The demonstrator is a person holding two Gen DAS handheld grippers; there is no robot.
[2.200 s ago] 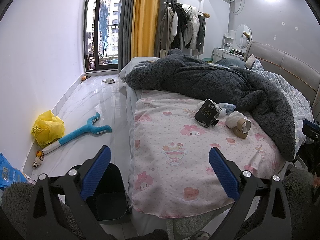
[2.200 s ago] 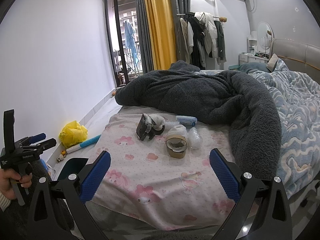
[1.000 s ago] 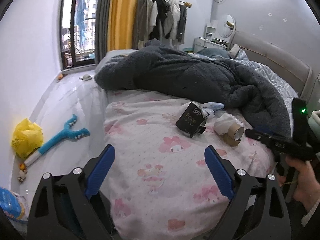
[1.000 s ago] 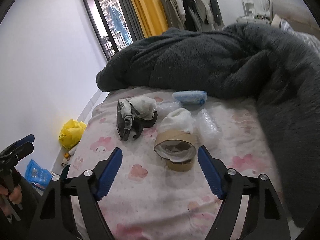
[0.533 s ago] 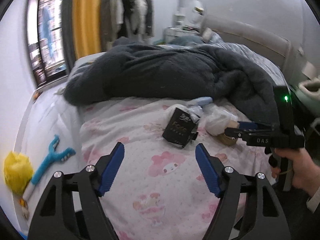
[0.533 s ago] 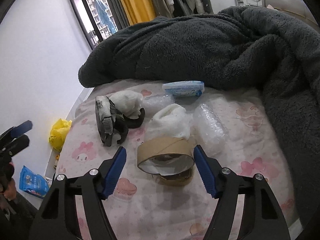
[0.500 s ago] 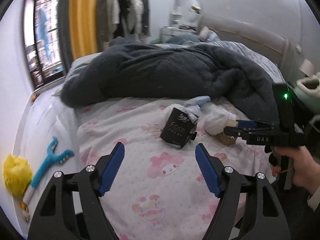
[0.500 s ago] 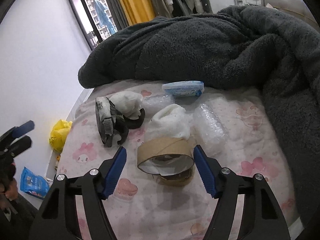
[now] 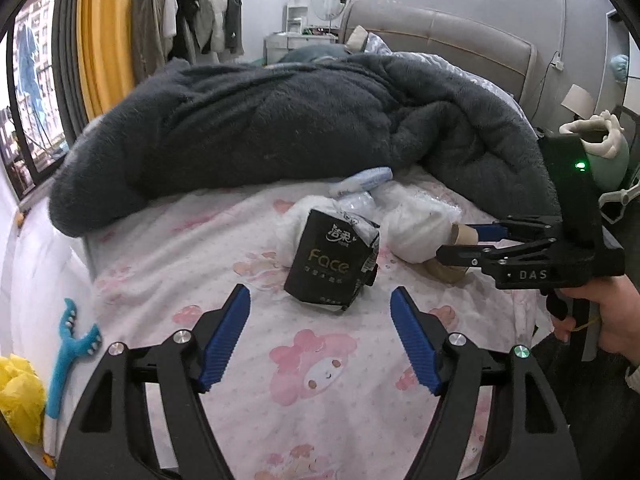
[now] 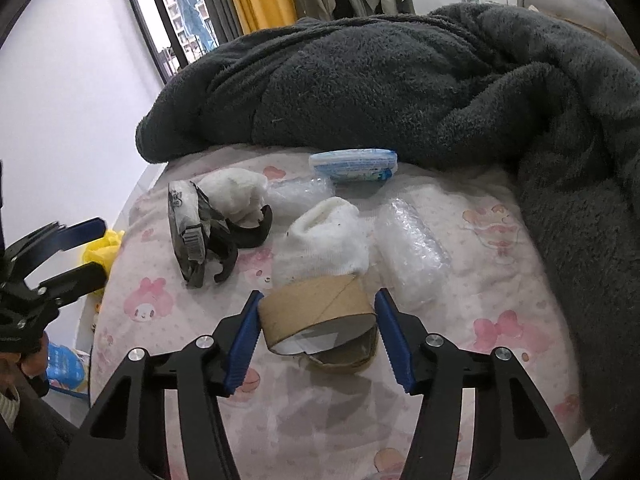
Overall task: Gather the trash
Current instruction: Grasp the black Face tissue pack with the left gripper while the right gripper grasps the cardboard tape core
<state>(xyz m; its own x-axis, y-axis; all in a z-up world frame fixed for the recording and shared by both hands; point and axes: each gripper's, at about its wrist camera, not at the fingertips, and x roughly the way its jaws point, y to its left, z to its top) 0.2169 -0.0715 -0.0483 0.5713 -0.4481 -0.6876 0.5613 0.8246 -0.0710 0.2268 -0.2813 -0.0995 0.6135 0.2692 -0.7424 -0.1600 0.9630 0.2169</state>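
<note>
On the pink cartoon-print bedsheet [image 10: 168, 320], just in front of the white sock [image 10: 324, 236], the cardboard tape core [image 10: 320, 316] is now bracketed by the right gripper [image 10: 316, 336]. Over the last two seconds this gripper has been brought forward from well back of the bed's foot, and its jaws have been narrowed until a blue pad [image 10: 244, 336] stands close at each side of the core. Whether the pads are already pressing the cardboard cannot be told; a thin gap seems to remain, so the jaws are judged apart and the grasp not yet made.

The left gripper [image 9: 320, 336] has also been carried in over the sheet, with its jaws wide apart and nothing between them. It is aimed at the black tissue pack [image 9: 332, 260], which lies to the left of the tape core.

Beyond the core, a bubble-wrap piece [image 10: 412, 248] is seen to its right, and a blue wipes packet [image 10: 352, 164] lies farther back against the grey fleece blanket [image 10: 400, 80].

The collection is judged to be at its very start, every piece being on the bed.

No bin is visible in either current view, so the contents of any container cannot be stated. A yellow plastic bag [image 9: 18, 400] lies on the floor well left of the tape core; its contents are hidden.
</note>
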